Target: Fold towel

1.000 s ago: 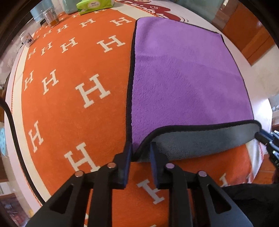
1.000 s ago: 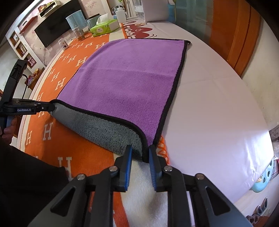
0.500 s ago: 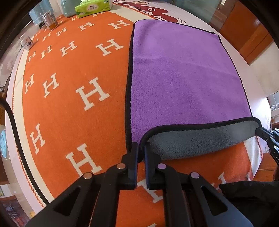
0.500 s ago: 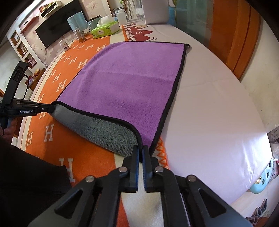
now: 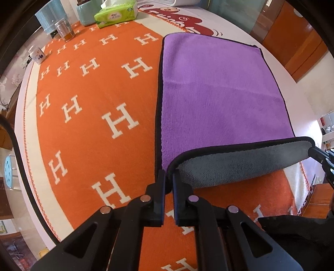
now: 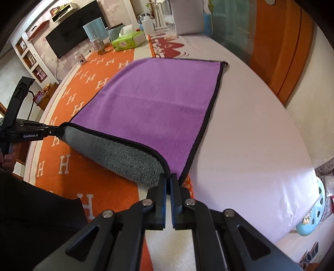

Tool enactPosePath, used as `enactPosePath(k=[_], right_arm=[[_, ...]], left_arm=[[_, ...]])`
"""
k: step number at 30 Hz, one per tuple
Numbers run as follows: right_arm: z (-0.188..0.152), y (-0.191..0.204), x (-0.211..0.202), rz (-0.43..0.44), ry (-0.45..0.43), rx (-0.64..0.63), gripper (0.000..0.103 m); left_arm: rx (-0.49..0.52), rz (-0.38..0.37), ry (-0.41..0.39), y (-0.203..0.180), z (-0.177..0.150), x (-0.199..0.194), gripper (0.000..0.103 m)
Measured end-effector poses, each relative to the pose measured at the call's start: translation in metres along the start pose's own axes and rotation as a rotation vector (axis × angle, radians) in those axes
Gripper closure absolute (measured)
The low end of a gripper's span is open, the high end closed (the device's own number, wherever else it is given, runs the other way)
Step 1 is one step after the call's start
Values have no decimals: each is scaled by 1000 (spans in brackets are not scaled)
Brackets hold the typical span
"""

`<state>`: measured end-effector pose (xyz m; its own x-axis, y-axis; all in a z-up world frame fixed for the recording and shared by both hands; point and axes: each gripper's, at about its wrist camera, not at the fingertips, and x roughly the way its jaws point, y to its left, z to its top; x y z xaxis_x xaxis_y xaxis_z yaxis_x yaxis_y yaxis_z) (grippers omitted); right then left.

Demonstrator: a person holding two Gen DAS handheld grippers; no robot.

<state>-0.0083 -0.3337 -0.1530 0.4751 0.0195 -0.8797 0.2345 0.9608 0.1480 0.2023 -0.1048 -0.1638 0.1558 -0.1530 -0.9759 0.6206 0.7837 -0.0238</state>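
Note:
A purple towel (image 5: pixel 219 91) with a black hem and a grey underside lies on the table; it also shows in the right wrist view (image 6: pixel 154 108). Its near edge is lifted and curled back, showing the grey side (image 5: pixel 240 162). My left gripper (image 5: pixel 169 177) is shut on the towel's near left corner. My right gripper (image 6: pixel 169 179) is shut on the near right corner. Each gripper shows at the edge of the other's view, the right one (image 5: pixel 321 156) and the left one (image 6: pixel 35 133).
An orange cloth with white H marks (image 5: pixel 94 108) covers the table's left part, white cloth (image 6: pixel 250 133) the right. At the far end stand a green tissue pack (image 5: pixel 114 15), a glass jar (image 5: pixel 63 30) and a blue container (image 5: pixel 48 18). A light blue stool (image 6: pixel 313 218) stands beside the table.
Both grippers closed onto the towel's near corners and have lifted the near edge higher, carrying it toward the far end. More of the grey underside shows.

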Motion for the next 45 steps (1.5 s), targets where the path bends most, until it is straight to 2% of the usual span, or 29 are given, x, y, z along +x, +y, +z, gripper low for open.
enactPosePath(k=[8, 22, 28, 35, 39, 45], right_arm=[[27, -2, -17, -20, -51, -43, 100], [91, -16, -39, -78, -213, -81, 100], [117, -23, -40, -131, -307, -99, 100], [145, -28, -23, -254, -426, -147, 100], [157, -29, -3, -344, -478, -172, 100], [175, -39, 24, -368, -475, -146, 100]], left_arm=[[9, 4, -50, 1, 26, -26, 99], [17, 24, -275, 3, 104, -73, 99], [-11, 35, -395, 3, 132, -73, 99], [-26, 63, -512, -2, 167, -59, 99], [-53, 62, -508, -2, 188, -38, 99], [-112, 37, -448, 4, 206, -1, 98]])
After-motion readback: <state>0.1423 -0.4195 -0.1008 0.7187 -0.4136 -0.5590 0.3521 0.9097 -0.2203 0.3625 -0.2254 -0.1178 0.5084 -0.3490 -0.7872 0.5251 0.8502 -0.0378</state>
